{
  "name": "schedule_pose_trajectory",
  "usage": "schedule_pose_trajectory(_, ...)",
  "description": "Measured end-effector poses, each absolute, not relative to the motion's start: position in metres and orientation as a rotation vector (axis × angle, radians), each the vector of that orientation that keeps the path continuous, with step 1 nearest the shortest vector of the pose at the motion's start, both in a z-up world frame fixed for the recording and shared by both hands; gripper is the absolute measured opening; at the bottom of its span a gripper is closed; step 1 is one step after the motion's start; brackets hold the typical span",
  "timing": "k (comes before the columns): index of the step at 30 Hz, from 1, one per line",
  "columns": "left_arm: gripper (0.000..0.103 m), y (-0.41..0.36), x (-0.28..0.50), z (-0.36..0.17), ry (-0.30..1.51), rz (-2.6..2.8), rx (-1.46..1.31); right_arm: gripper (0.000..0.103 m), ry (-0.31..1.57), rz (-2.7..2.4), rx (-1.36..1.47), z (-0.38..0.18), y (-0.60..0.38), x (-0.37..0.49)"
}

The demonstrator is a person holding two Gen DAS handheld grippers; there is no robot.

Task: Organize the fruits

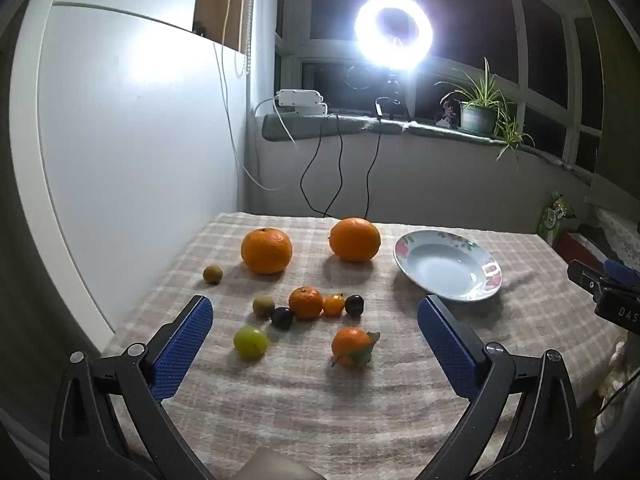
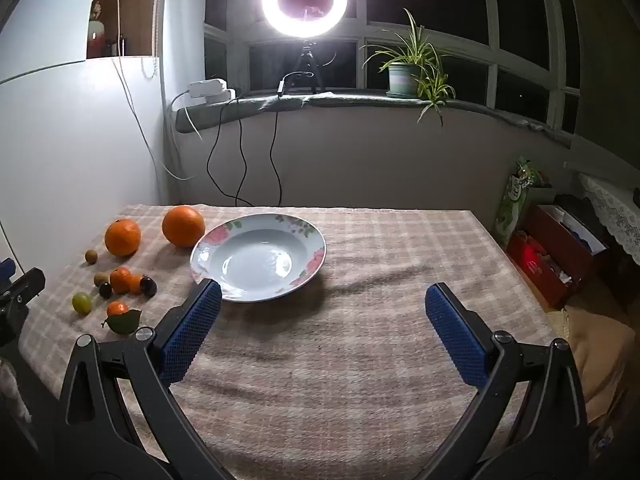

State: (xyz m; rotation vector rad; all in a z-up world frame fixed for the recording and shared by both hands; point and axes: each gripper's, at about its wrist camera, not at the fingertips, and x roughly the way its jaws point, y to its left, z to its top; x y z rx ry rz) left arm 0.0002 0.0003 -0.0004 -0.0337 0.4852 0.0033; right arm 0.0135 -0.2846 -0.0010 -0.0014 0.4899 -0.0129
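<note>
Two big oranges (image 1: 267, 250) (image 1: 355, 239) lie at the back of the checked cloth. Nearer sit a small mandarin (image 1: 305, 302), a leafy mandarin (image 1: 352, 346), a green grape (image 1: 250, 342), two dark grapes (image 1: 282, 317), a tiny orange fruit (image 1: 333, 305) and two brownish fruits (image 1: 212, 274). A floral plate (image 1: 448, 265) (image 2: 258, 257) stands empty to their right. My left gripper (image 1: 315, 312) hovers open above the small fruits, holding nothing. My right gripper (image 2: 322, 300) is open over bare cloth, its left pad (image 2: 192, 330) near the plate's front rim.
A white panel (image 1: 140, 160) walls the table's left side. Behind are a windowsill with a ring light (image 1: 394, 30), cables (image 1: 340, 168) and a potted plant (image 1: 478, 114). Boxes and bags (image 2: 556, 248) crowd the floor right of the table. The cloth's right half (image 2: 400, 264) holds nothing.
</note>
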Motion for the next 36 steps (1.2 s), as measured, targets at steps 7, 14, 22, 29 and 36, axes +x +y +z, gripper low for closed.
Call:
schedule_pose_trajectory(7, 0.102, 0.008, 0.0, -0.004, 0.491, -0.008, -0.064, 0.103, 0.504, -0.008, 0.006, -0.003, -0.288, 0.015)
schedule_pose_trajectory(14, 0.102, 0.0, -0.004, -0.004, 0.485, 0.004, -0.055, 0.103, 0.499, -0.014, 0.015, -0.003, -0.286, 0.016)
schedule_pose_trajectory(22, 0.102, 0.002, -0.007, -0.001, 0.476, 0.005, -0.062, 0.103, 0.492, -0.018, 0.02, -0.002, -0.294, 0.013)
schedule_pose_trajectory(29, 0.102, 0.006, -0.008, 0.002, 0.469, 0.011, -0.069, 0.103, 0.48, -0.028, 0.004, 0.002, -0.289, 0.011)
schedule_pose_trajectory(36, 0.102, 0.006, -0.009, 0.002, 0.469, 0.012, -0.07, 0.103, 0.476, -0.027, -0.008, 0.003, -0.284, 0.01)
